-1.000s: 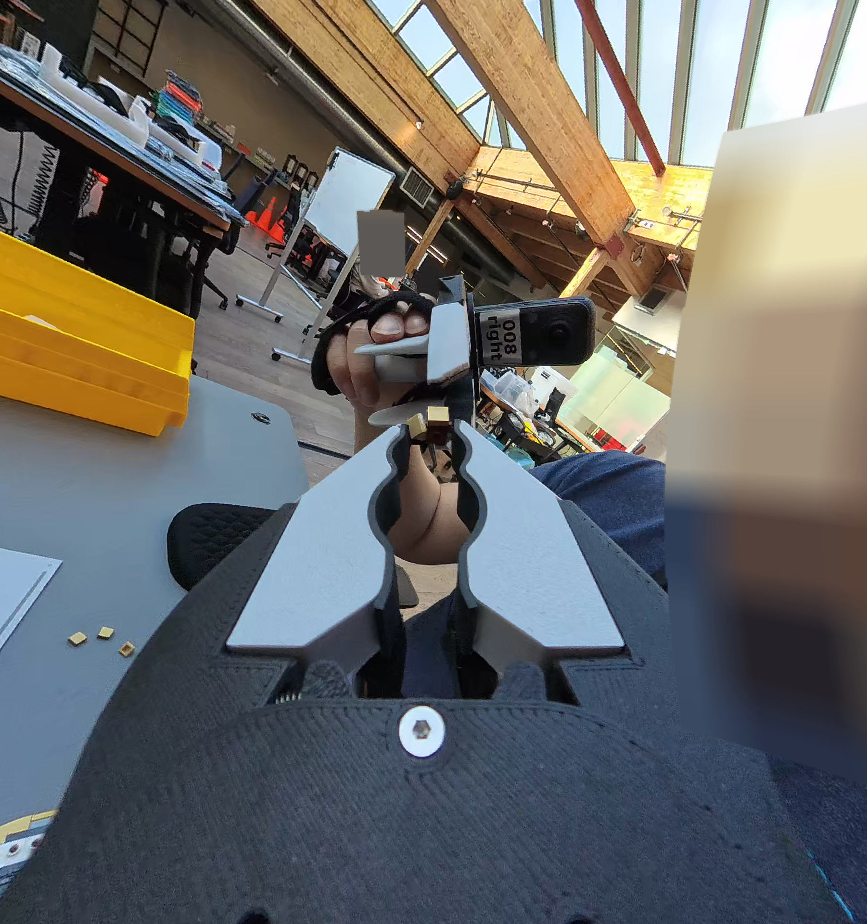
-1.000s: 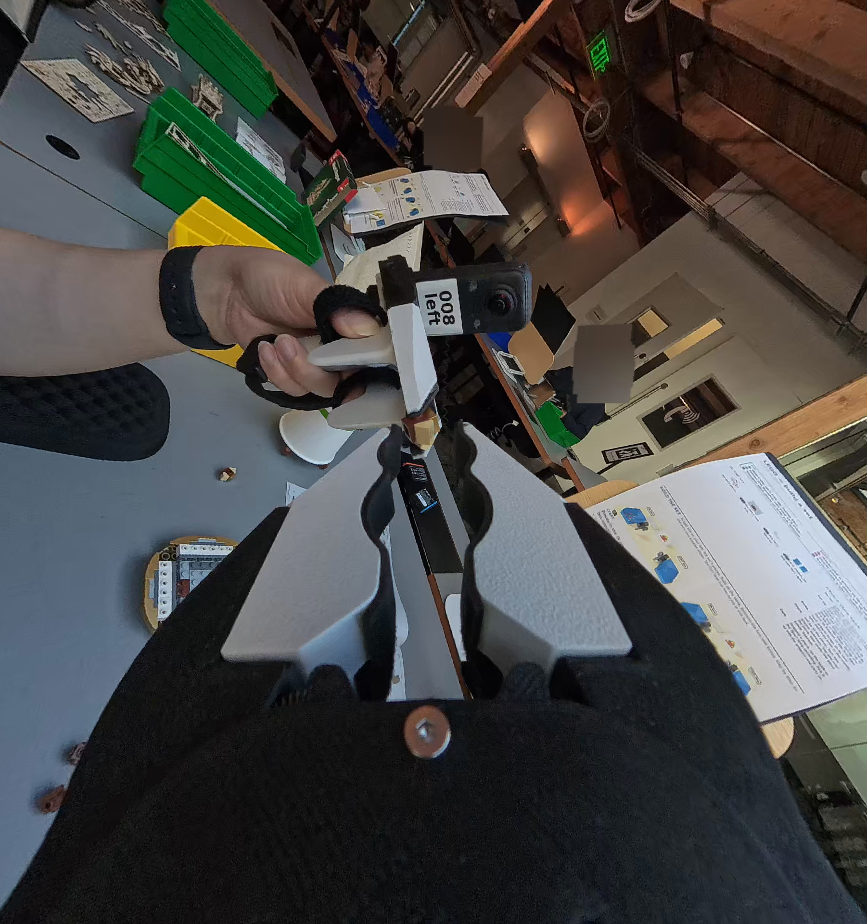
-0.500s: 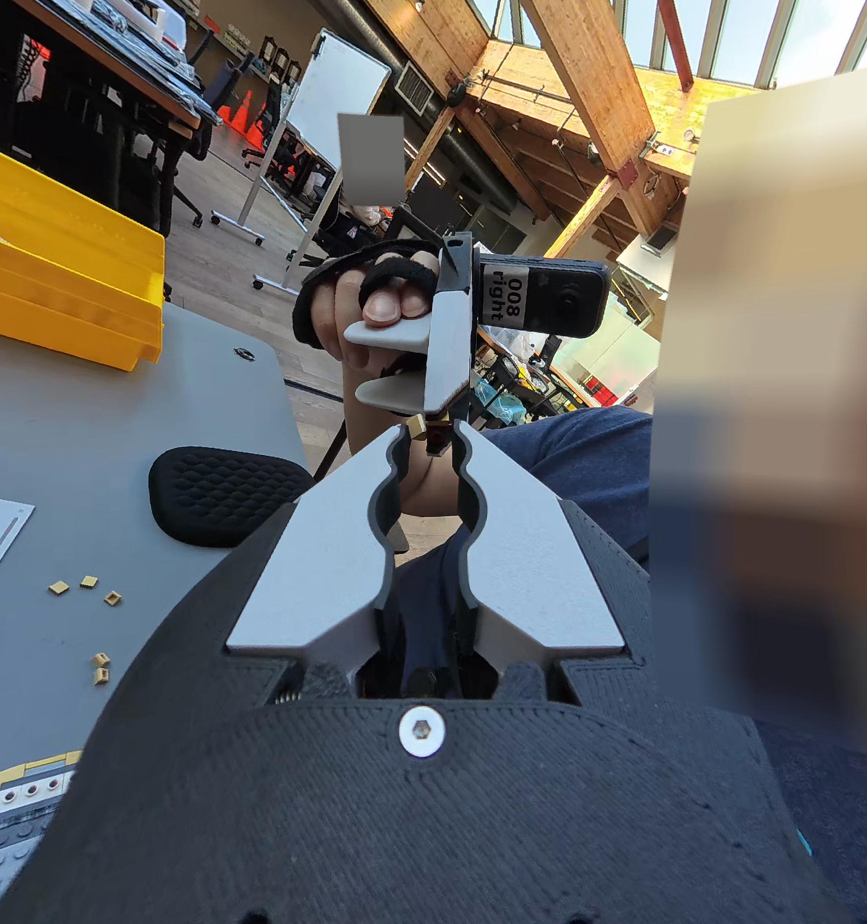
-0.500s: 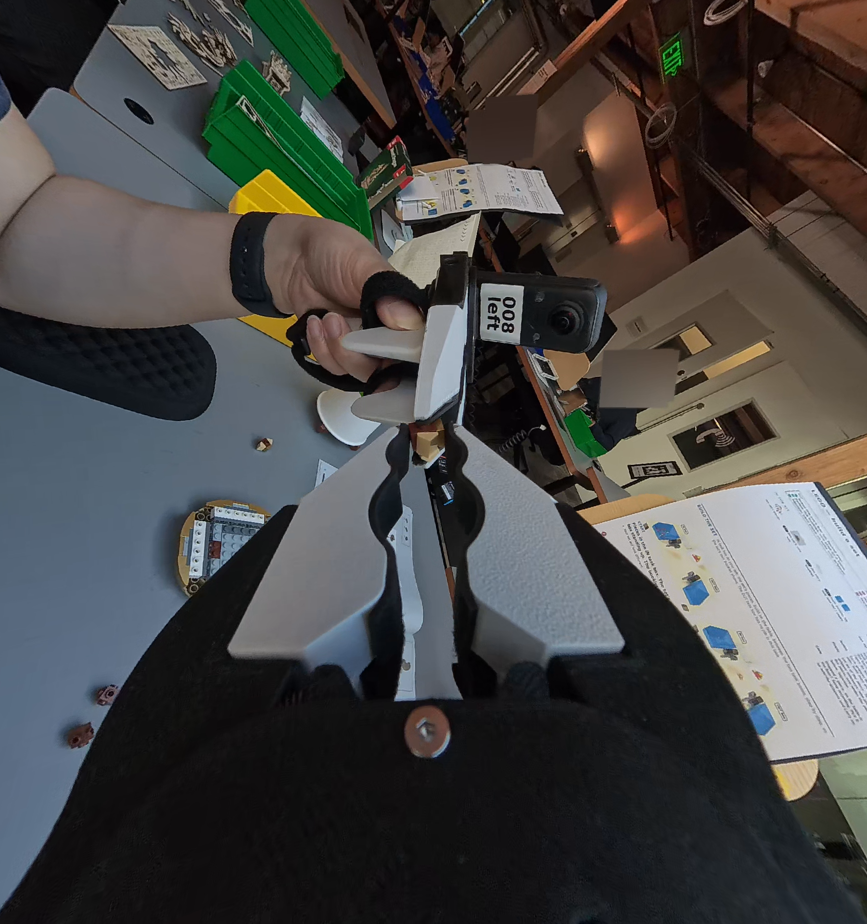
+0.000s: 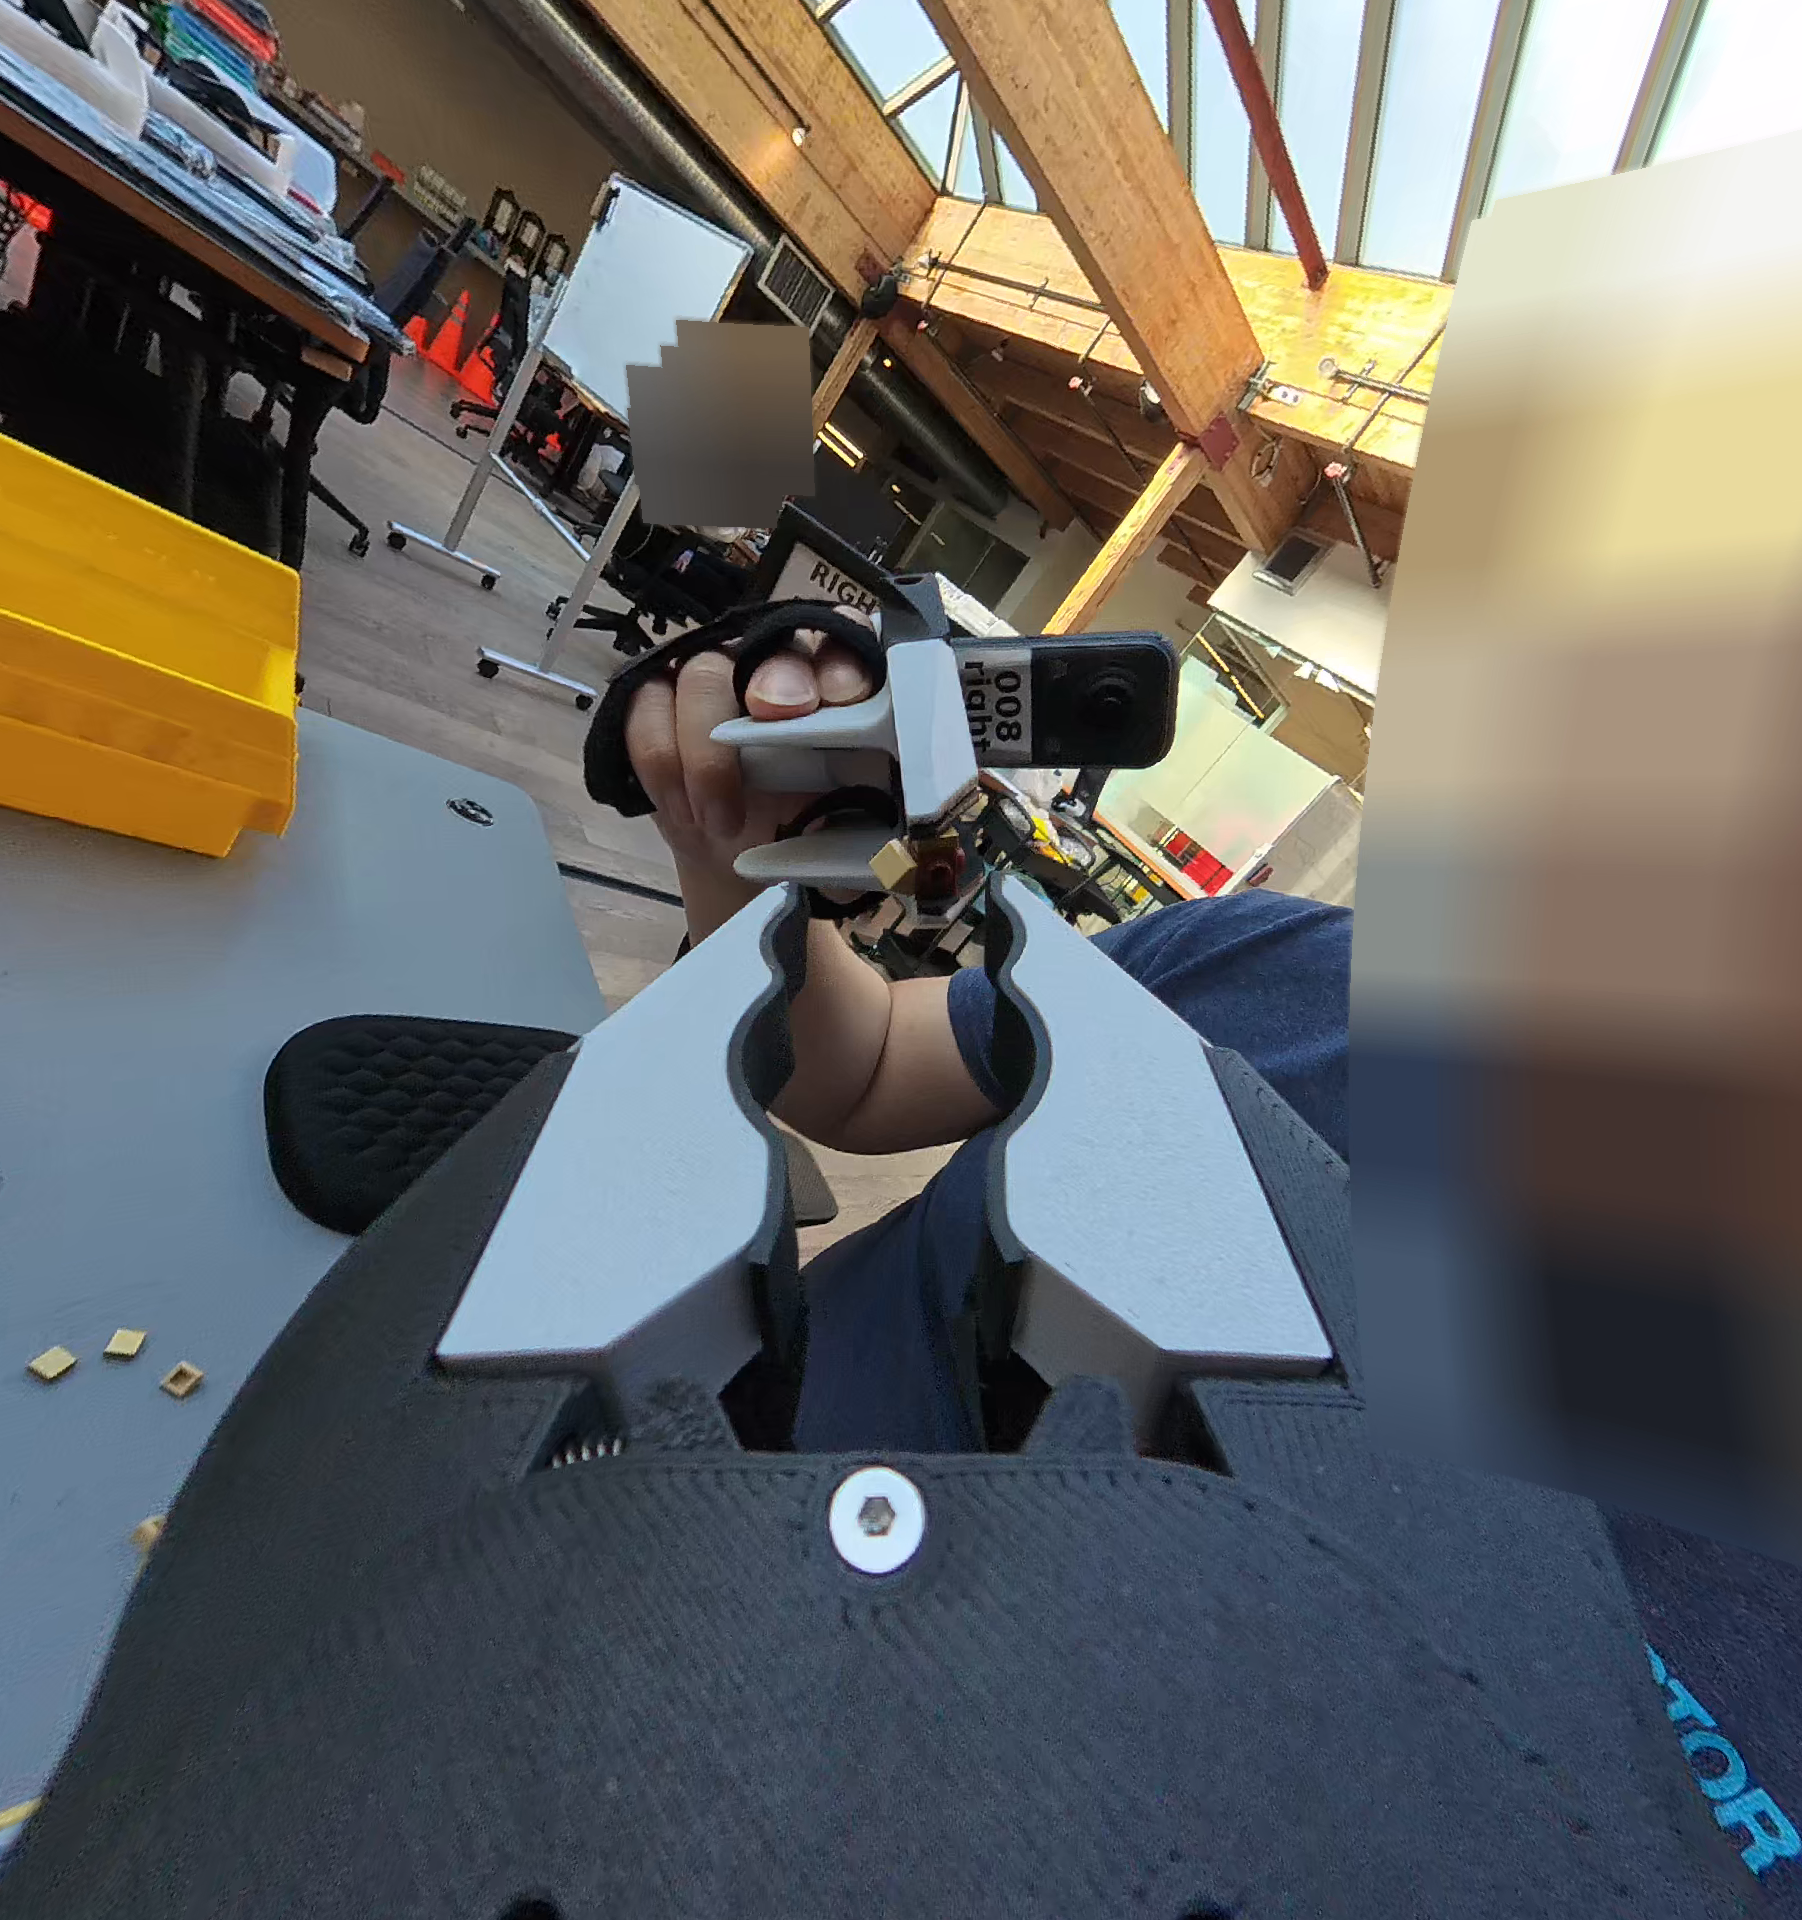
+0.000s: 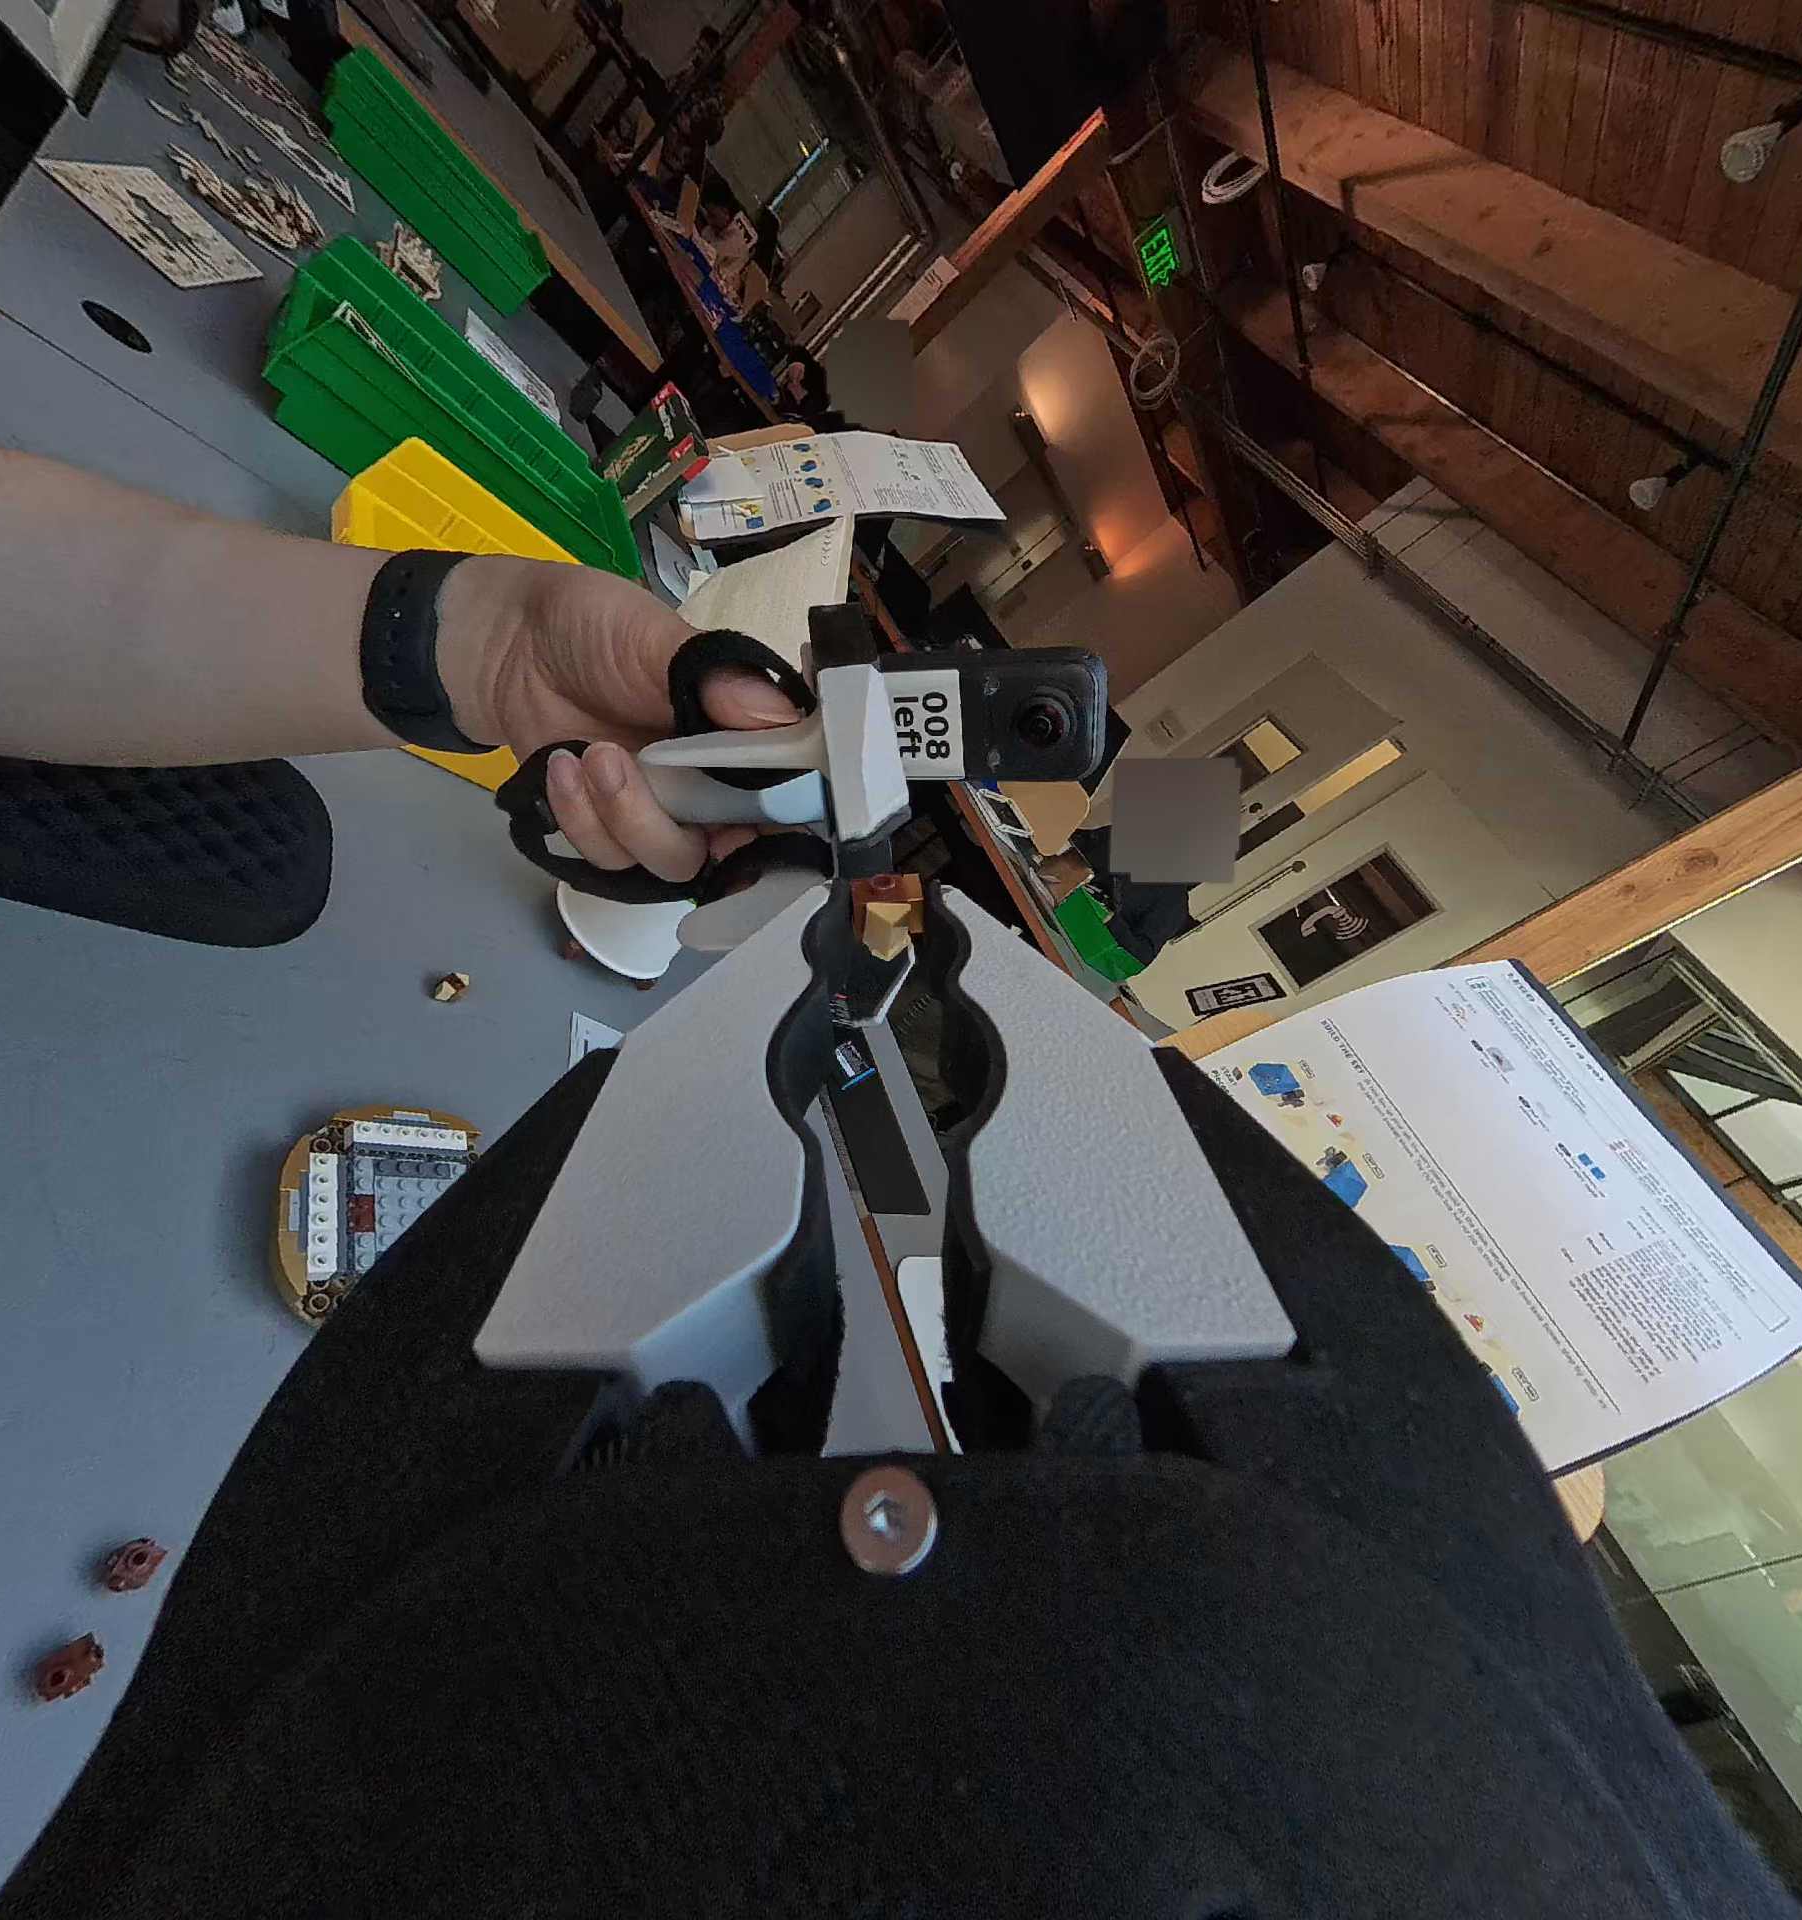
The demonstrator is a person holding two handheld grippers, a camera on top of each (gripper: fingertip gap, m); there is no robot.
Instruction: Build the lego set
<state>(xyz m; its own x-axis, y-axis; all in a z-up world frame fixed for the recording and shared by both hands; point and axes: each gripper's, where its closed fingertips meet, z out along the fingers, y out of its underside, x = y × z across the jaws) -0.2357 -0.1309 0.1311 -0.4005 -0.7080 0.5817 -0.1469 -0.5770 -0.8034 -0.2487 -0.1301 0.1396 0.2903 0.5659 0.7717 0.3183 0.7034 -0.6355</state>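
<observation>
Both grippers are held up above the grey table point(image 5: 201, 987), tip to tip. My right gripper point(image 6: 881, 914) is shut on a small tan-and-brown lego piece point(image 6: 884, 920). In the left wrist view that piece point(image 5: 897, 862) sits at the tip of the right gripper point(image 5: 923, 842), just beyond my left gripper point(image 5: 897, 904), which is open and empty. The left gripper point(image 6: 861, 862) also shows edge-on in the right wrist view. A round, partly built lego model point(image 6: 372, 1205) lies on the table below.
Loose tan tiles point(image 5: 118, 1356), two brown pieces point(image 6: 133, 1564) and a tan piece point(image 6: 450, 987) lie on the table. A black pad point(image 5: 398, 1101), a yellow bin point(image 5: 97, 644), green bins point(image 6: 429, 384) and an open instruction booklet point(image 6: 1499, 1195) stand around. Both grippers' tips are close together, under 4 cm apart.
My left gripper's fingers have spread and drawn back a little from the small piece, which stays in the right gripper. Both grippers stay raised and facing each other.
</observation>
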